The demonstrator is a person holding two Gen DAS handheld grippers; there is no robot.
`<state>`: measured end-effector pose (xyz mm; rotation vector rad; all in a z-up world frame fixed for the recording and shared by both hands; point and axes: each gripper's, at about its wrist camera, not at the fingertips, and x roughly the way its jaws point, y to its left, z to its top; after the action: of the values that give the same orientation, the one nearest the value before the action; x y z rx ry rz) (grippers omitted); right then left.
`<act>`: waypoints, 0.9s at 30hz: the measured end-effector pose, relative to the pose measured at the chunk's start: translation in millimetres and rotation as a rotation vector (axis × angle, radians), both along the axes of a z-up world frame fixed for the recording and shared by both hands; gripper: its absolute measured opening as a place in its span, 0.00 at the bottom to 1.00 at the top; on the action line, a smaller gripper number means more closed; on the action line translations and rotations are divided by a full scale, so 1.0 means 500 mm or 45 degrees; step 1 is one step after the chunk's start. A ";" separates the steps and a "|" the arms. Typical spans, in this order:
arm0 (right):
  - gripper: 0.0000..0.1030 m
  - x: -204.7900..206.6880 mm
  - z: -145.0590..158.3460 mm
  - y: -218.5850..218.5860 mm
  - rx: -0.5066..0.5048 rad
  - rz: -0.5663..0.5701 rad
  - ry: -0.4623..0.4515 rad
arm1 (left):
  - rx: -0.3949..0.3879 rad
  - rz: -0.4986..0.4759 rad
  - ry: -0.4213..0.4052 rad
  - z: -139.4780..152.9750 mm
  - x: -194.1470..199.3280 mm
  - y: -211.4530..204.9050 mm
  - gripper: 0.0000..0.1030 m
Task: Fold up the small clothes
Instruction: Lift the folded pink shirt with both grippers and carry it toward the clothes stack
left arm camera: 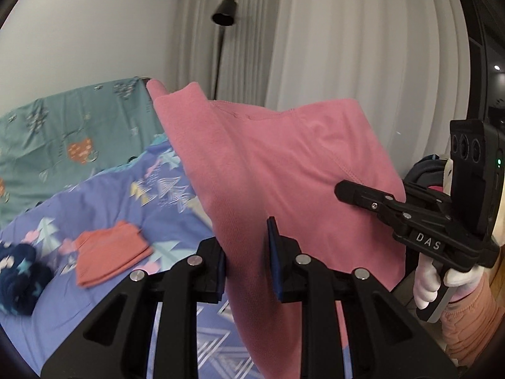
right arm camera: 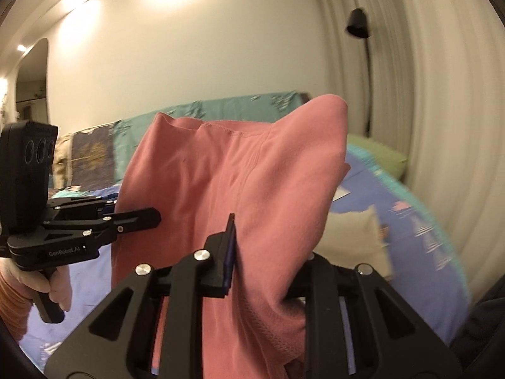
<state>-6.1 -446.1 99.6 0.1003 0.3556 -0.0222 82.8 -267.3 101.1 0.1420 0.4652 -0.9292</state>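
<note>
A pink garment [left arm camera: 284, 164] hangs in the air above the bed, stretched between both grippers. My left gripper [left arm camera: 247, 259] is shut on one edge of it, the cloth running down between its blue pads. The right gripper [left arm camera: 340, 191], held in a white-gloved hand, pinches the other side at the right of the left wrist view. In the right wrist view the pink garment [right arm camera: 246, 170] drapes over my right gripper [right arm camera: 265, 262] and hides its right finger. The left gripper [right arm camera: 156, 218] grips the cloth's left edge there.
On the purple patterned bedsheet [left arm camera: 110, 195] lie a folded coral garment [left arm camera: 110, 255] and a crumpled dark blue star-print garment [left arm camera: 19, 274]. A beige cloth [right arm camera: 353, 237] and a green pillow [right arm camera: 378, 154] lie farther right. A black floor lamp [left arm camera: 224, 15] stands by the white curtain.
</note>
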 end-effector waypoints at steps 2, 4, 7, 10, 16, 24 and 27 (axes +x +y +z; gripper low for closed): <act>0.20 0.001 -0.002 -0.023 0.001 -0.041 -0.004 | 0.005 -0.024 0.005 0.004 0.015 -0.039 0.22; 0.20 0.008 -0.005 -0.058 0.011 -0.080 -0.005 | 0.019 -0.040 0.005 0.003 0.034 -0.070 0.22; 0.20 0.027 -0.011 -0.093 0.019 -0.129 -0.007 | 0.037 -0.055 -0.013 0.008 0.056 -0.107 0.22; 0.20 0.052 -0.011 -0.116 0.000 -0.167 -0.008 | 0.056 -0.051 -0.029 0.011 0.082 -0.144 0.22; 0.20 0.133 -0.002 -0.154 -0.064 -0.226 0.005 | 0.082 -0.015 -0.040 0.014 0.154 -0.201 0.22; 0.20 0.254 -0.020 -0.198 -0.084 -0.299 0.114 | 0.134 0.014 -0.013 -0.007 0.250 -0.272 0.22; 0.20 0.296 -0.037 -0.215 -0.097 -0.331 0.148 | 0.143 0.031 0.014 -0.024 0.287 -0.298 0.22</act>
<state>141.7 -553.6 80.9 0.0698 0.4554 -0.2994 226.2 -416.2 89.2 0.2331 0.5286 -0.8808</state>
